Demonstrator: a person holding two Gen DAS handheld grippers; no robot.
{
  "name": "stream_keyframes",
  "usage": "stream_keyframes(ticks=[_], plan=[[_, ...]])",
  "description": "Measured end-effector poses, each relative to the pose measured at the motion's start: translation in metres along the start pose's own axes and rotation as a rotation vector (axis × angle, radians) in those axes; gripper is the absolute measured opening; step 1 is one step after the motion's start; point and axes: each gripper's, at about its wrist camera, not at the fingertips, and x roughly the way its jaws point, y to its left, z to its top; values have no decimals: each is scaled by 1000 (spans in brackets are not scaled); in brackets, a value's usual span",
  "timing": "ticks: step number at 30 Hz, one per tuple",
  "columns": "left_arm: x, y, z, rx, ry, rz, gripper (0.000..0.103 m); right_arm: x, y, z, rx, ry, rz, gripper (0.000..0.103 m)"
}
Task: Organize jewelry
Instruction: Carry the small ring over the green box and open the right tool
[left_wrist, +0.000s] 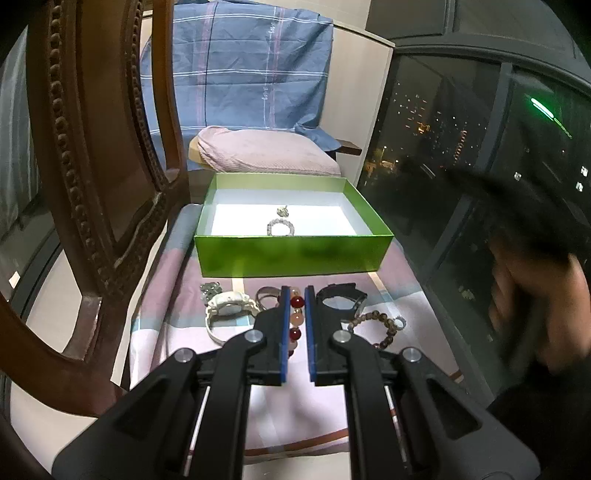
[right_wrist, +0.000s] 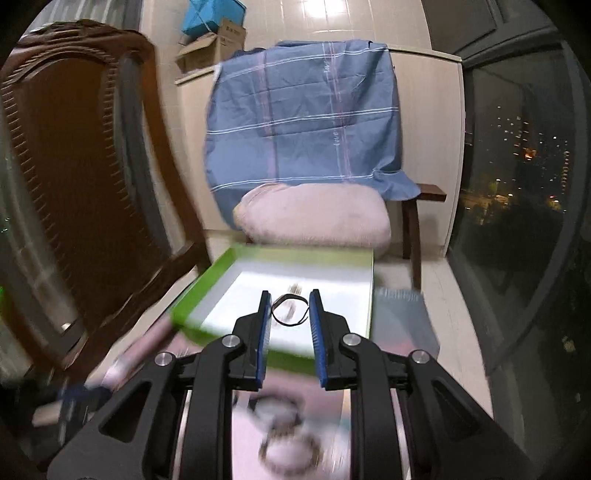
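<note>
A green box (left_wrist: 291, 254) with a white inside holds a pale bead bracelet (left_wrist: 281, 227) and a small charm (left_wrist: 283, 211). In front of it on the cloth lie a white watch (left_wrist: 227, 308), a black watch (left_wrist: 340, 297), a brown bead bracelet (left_wrist: 373, 326) and a red-and-orange bead bracelet (left_wrist: 296, 315). My left gripper (left_wrist: 296, 291) hangs just above the red bead bracelet, jaws narrowly apart, beads between the pads. My right gripper (right_wrist: 289, 295) is over the box (right_wrist: 207, 284), jaws apart, with a thin dark band (right_wrist: 290, 312) between its fingertips.
A carved wooden chair back (left_wrist: 92, 155) stands close on the left. A pink cushion (left_wrist: 266, 151) and blue cloth (left_wrist: 236, 66) sit behind the box. A dark window (left_wrist: 480, 155) runs along the right. The right hand (left_wrist: 535, 306) shows blurred at the right.
</note>
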Motion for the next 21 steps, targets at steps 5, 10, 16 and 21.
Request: stream_keyframes(ticks=[5, 10, 16, 21], plan=[[1, 13, 3, -38, 2, 14, 8, 62, -3, 39, -25, 51, -113, 35], [-2, 21, 1, -43, 6, 25, 8, 15, -26, 22, 106, -48, -99, 60], [-3, 18, -2, -42, 19, 3, 8, -69, -63, -80, 294, -116, -62, 69], [-6, 14, -2, -39, 13, 6, 8, -82, -71, -107, 345, -65, -18, 69]])
